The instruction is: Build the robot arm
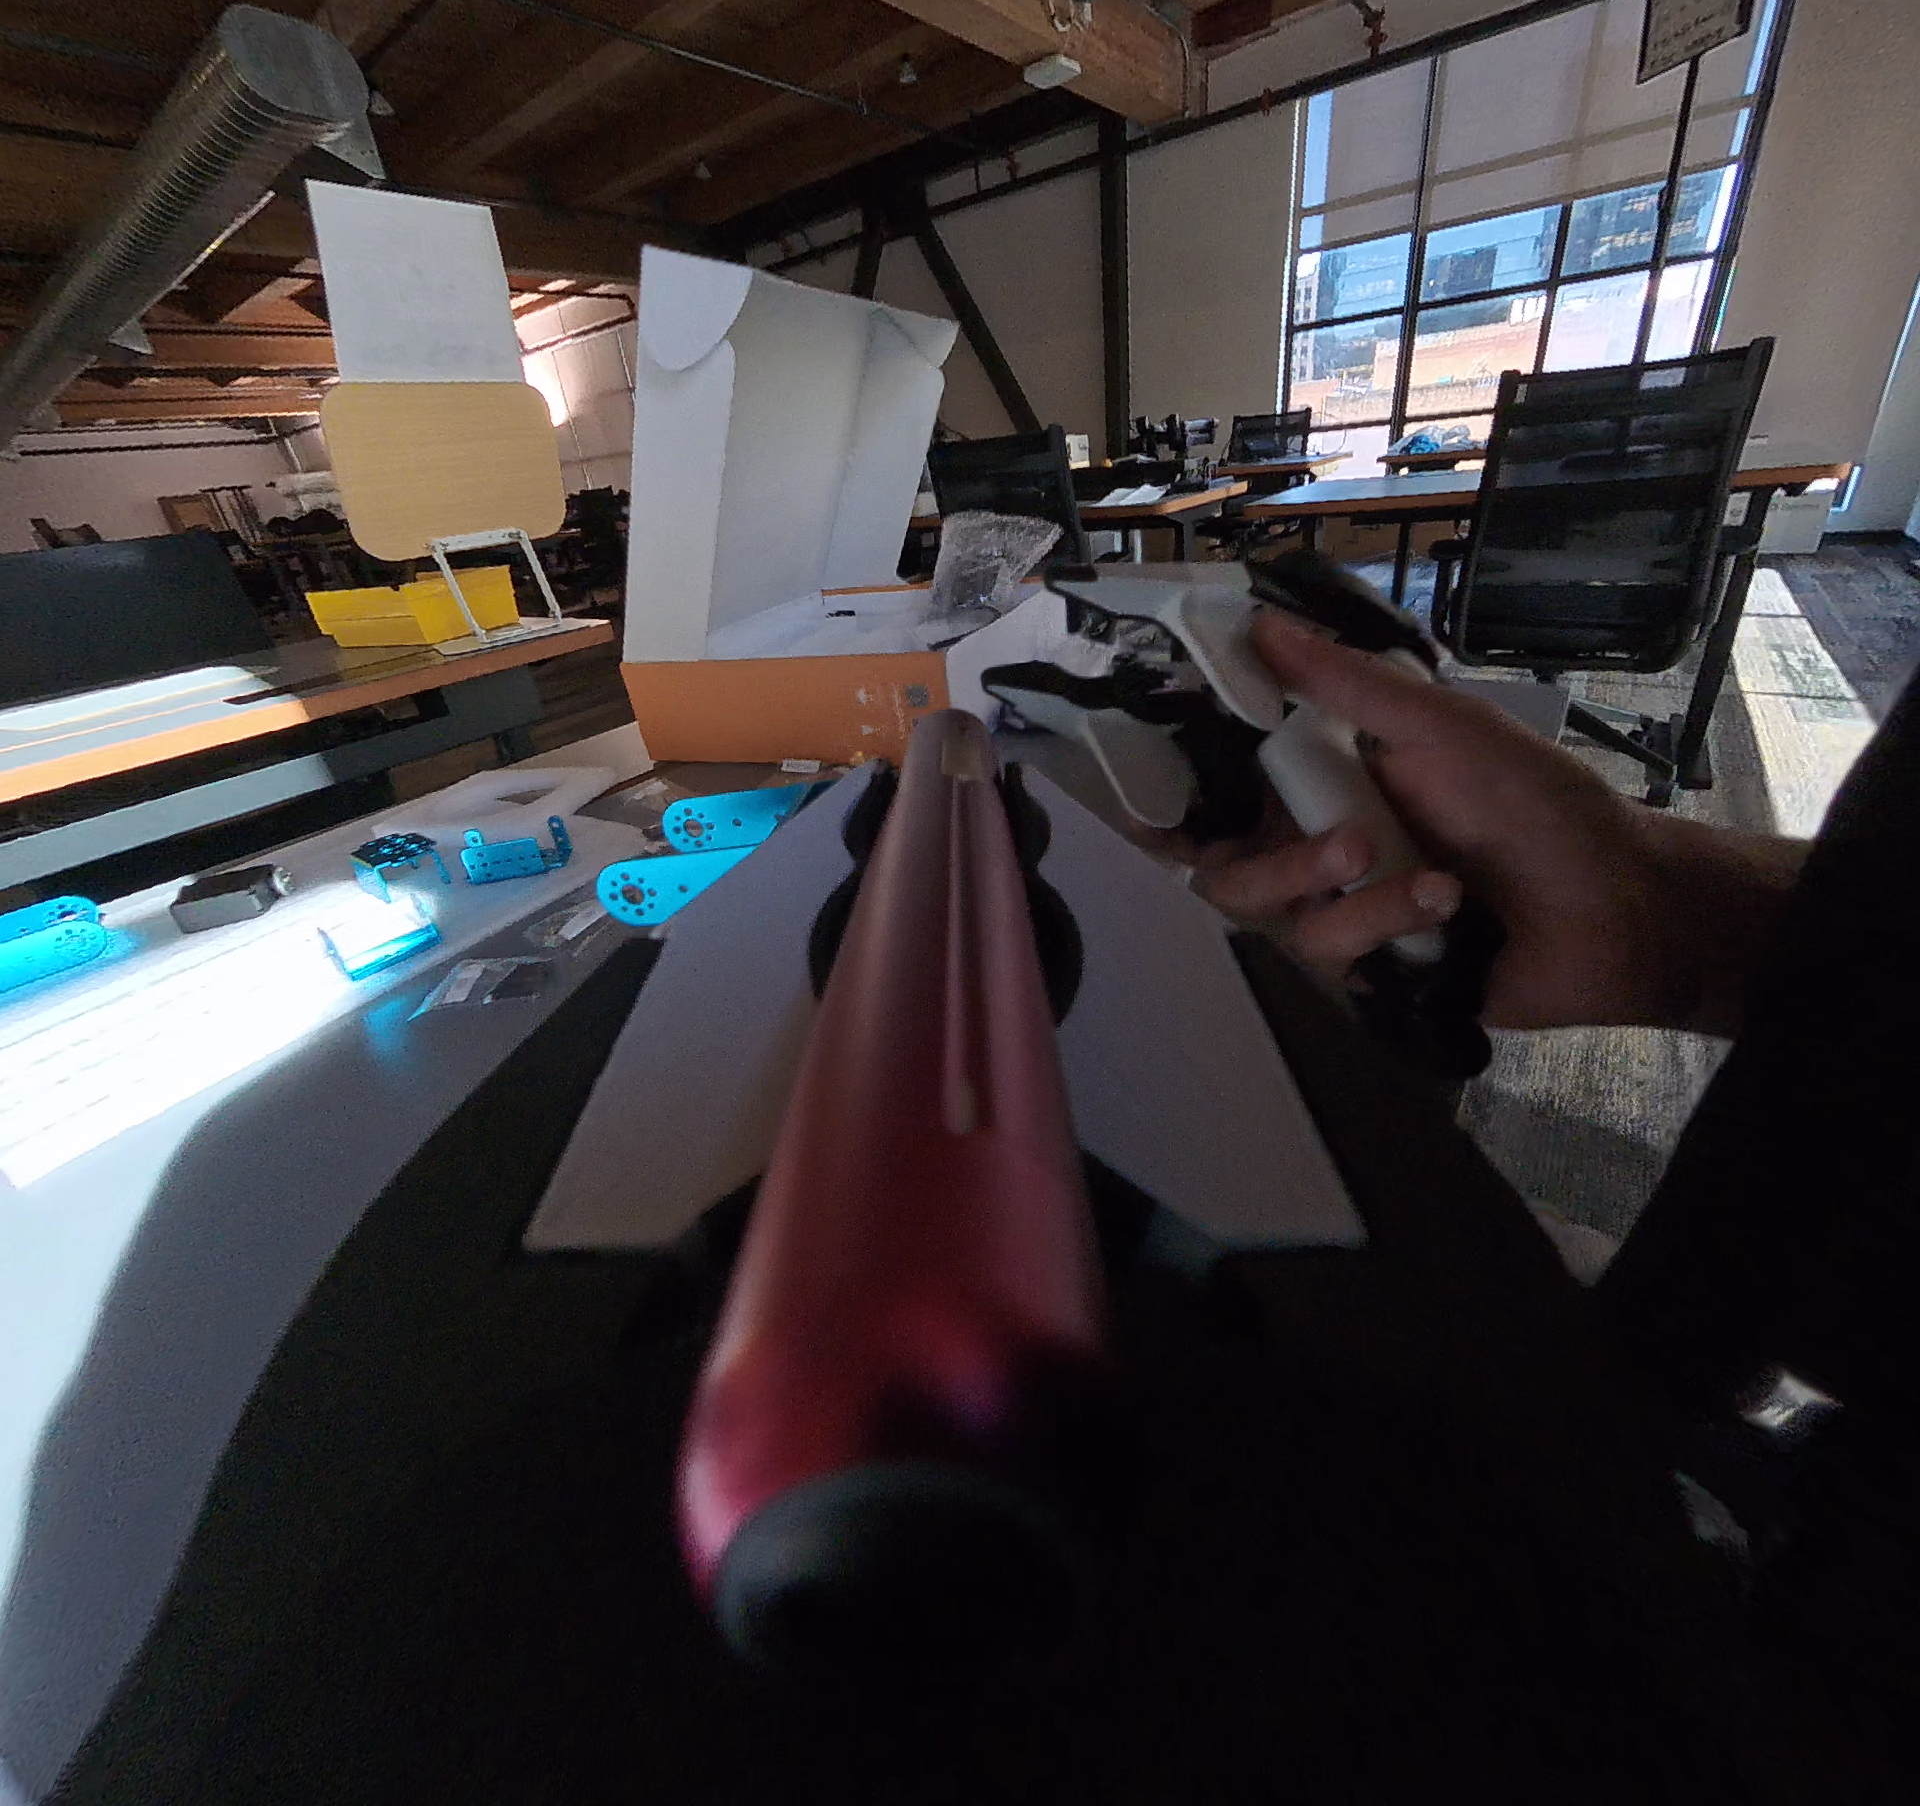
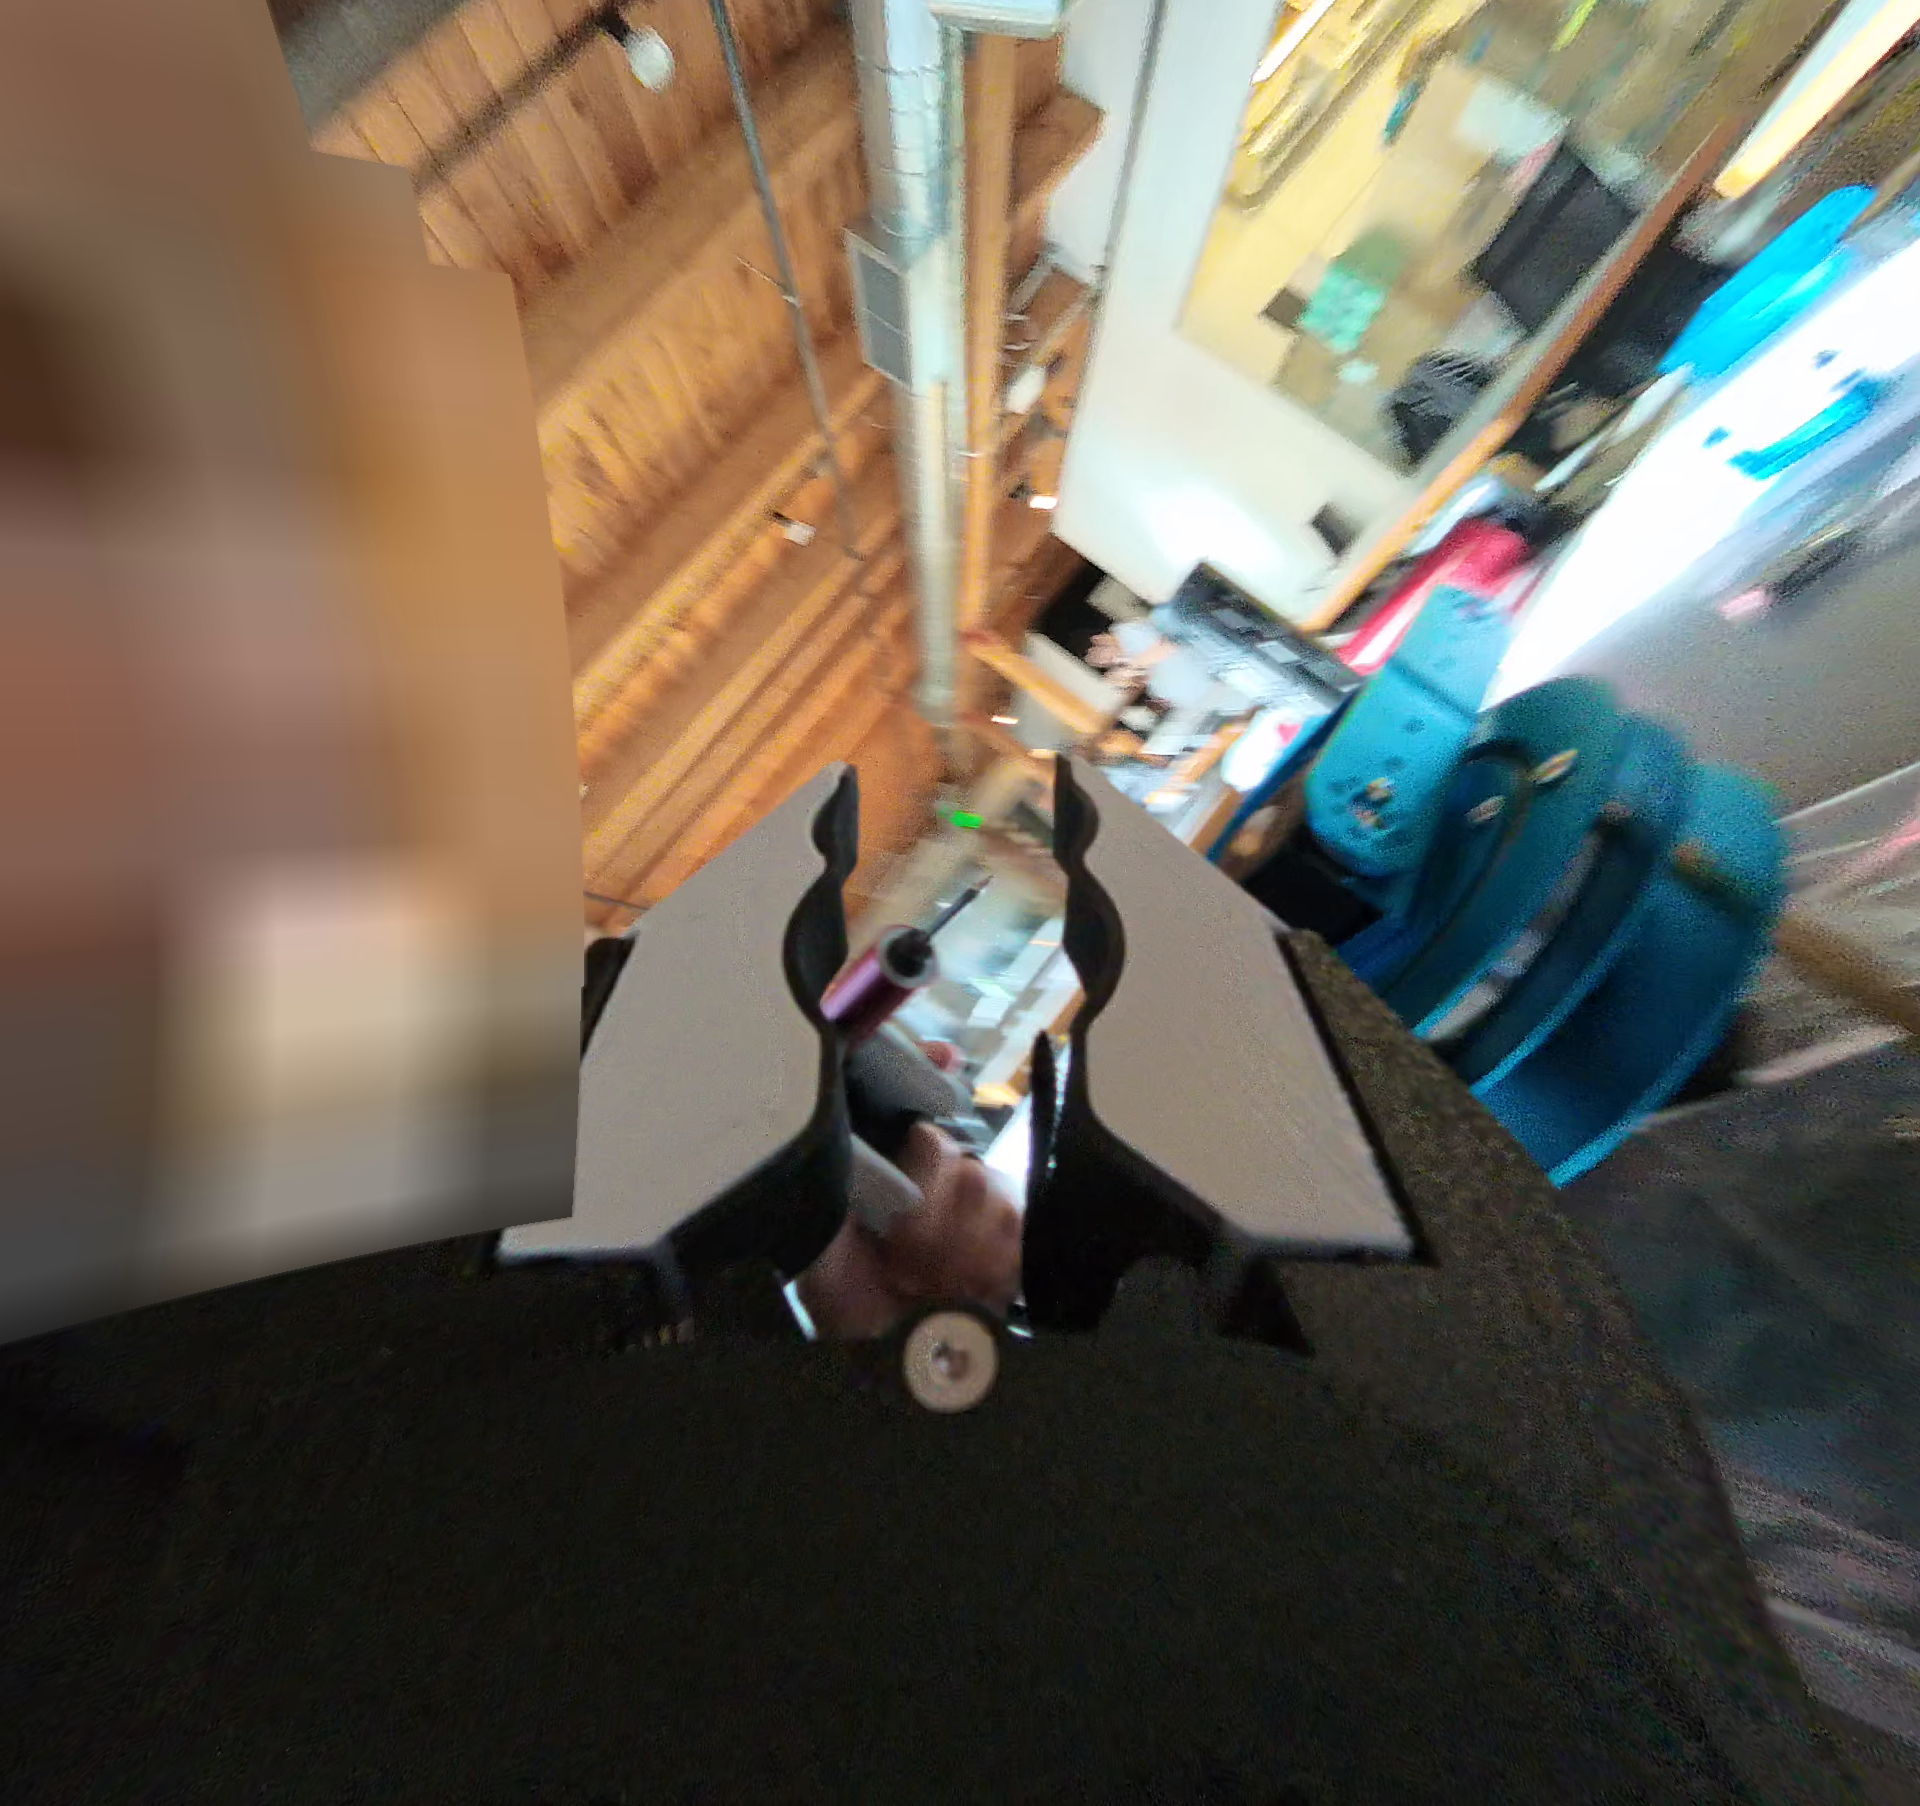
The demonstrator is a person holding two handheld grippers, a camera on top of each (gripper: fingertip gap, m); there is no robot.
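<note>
My left gripper (image 1: pixel 948 780) is shut on a dark red screwdriver (image 1: pixel 914 1081), whose handle runs lengthwise between the grey fingers (image 1: pixel 707 1008) towards the camera. My right gripper shows beyond it in the left wrist view (image 1: pixel 1122 717), held by a hand (image 1: pixel 1475 821) just right of the screwdriver's far end. In its own view the right gripper (image 2: pixel 956 800) is open and empty, tilted up towards the ceiling. Through its gap the screwdriver (image 2: pixel 883 972) shows with its thin bit, and a hand (image 2: pixel 935 1226) under it.
Several blue metal brackets (image 1: pixel 665 868) and a small grey servo (image 1: pixel 223 899) lie on the white table (image 1: pixel 156 1050). An open orange box (image 1: pixel 790 707) with a white lid stands behind. A blue assembly (image 2: pixel 1538 904) is at the right. Office chairs (image 1: pixel 1600 520) and desks stand farther back.
</note>
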